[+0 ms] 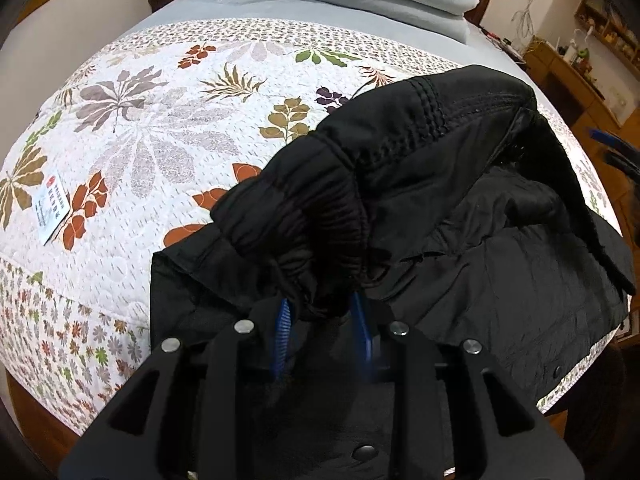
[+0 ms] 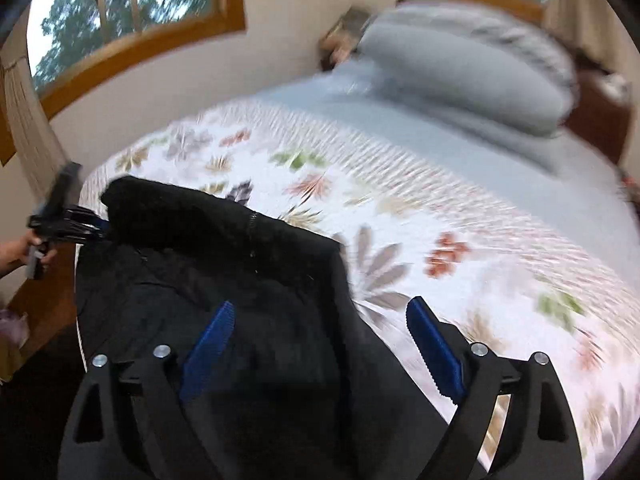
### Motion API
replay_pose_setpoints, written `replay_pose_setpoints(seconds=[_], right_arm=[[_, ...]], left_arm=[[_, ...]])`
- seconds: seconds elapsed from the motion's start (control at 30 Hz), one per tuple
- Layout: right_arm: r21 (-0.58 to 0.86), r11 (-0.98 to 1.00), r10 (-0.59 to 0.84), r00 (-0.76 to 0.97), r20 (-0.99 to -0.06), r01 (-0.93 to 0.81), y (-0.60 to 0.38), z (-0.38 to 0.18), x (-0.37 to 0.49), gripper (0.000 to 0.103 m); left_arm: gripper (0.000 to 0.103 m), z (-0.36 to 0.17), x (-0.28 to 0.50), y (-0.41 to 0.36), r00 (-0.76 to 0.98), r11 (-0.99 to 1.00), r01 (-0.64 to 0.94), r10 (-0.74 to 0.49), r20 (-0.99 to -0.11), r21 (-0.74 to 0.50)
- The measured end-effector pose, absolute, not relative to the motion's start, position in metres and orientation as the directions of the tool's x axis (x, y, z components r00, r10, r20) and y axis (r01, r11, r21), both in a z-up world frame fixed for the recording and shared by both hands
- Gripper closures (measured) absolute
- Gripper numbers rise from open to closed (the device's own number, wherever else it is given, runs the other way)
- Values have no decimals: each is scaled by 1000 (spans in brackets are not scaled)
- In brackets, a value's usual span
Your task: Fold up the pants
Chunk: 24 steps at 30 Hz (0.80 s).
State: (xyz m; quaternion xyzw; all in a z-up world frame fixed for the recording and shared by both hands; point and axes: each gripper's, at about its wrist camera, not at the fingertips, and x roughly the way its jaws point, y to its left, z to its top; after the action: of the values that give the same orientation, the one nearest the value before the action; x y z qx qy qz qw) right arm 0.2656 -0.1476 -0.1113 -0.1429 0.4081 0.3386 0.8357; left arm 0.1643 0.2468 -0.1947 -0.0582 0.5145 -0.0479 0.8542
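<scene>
Bed with a flowery quilt [image 1: 168, 128], and black pants [image 1: 460, 208] on its near edge.

We hold the bunched stretchy waist tight in our left gripper [image 1: 322, 314], lifted off the quilt. Our right gripper [image 2: 320, 340] hangs wide apart over the pants, holding nothing. We think the fold goes best if we grab the other waist corner, pull both sides even, then lay the cloth down flat and smooth, away from the bed edge.
</scene>
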Motion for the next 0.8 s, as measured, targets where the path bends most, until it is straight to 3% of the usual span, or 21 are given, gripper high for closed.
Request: replay_pose_setpoints(seconds=[0.13,0.17,0.2,0.23,0.3,0.37,0.6,0.8], right_arm=[[79,702,426,328,-843,-708,-115,-148,310,18],[114,697,441,299,-846,-708,-112,-154,315,35],[136,703,440,277,-854,-699,-110,-159,321,63],[126,717,415,274,-868,-686,-106,-163,325,67],[99,708,407,290,-866,-699,-103,-163,323,85],[117,685,439,279,-854,-719,-105,-154,308,90],[138,548,584,259,-770,-825,-123,-109,187,92],[102,439,560,183,-808,-893,-112,-140,75,92]], left_arm=[[75,-196,167,253,466,985,35,-167,-869,-170],[75,-197,168,254,466,984,38,-170,-868,-172],[75,-197,168,254,466,984,45,-171,-868,-170],[74,-198,169,255,466,985,50,-171,-868,-167],[74,-198,169,256,465,985,51,-172,-868,-167],[74,-197,169,258,467,984,49,-174,-867,-171],[68,-190,154,275,496,984,-2,-155,-855,-180],[56,-195,119,288,490,991,-50,-85,-868,-126]])
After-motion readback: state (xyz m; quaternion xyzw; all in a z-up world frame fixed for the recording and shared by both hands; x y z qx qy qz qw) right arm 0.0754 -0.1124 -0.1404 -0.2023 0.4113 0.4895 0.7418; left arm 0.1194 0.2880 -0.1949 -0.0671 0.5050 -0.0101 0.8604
